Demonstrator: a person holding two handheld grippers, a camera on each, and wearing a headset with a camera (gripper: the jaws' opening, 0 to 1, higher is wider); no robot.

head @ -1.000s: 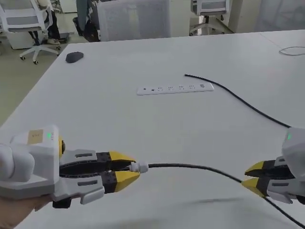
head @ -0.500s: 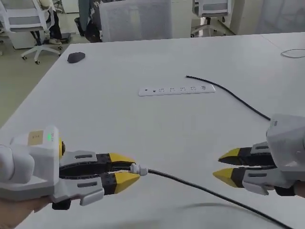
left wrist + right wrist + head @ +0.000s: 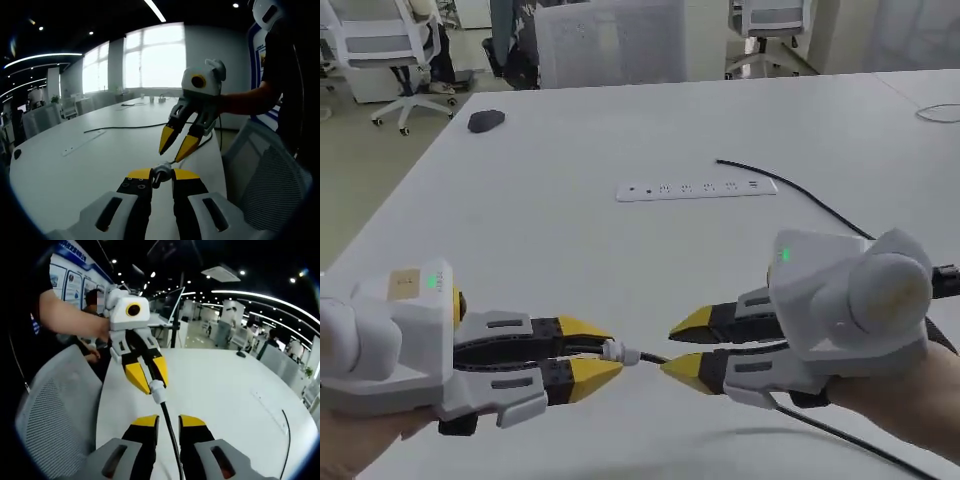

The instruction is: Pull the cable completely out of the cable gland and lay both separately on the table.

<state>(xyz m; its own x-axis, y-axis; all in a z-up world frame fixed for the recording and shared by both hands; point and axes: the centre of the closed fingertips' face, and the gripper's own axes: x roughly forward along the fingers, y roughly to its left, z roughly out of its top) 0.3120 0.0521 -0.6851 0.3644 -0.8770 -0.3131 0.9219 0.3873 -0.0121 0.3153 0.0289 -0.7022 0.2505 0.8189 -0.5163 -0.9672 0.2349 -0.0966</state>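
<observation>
Left gripper clamps the gland above the table, anchoring it; right gripper, jaws apart, straddles the cable just beside the gland, likely placed to grip close for a straight pull.

No writing can be read anywhere. The wall posters carry blue headings and small print too blurred to make out, and the lettering on the blue sign panel is likewise illegible.
</observation>
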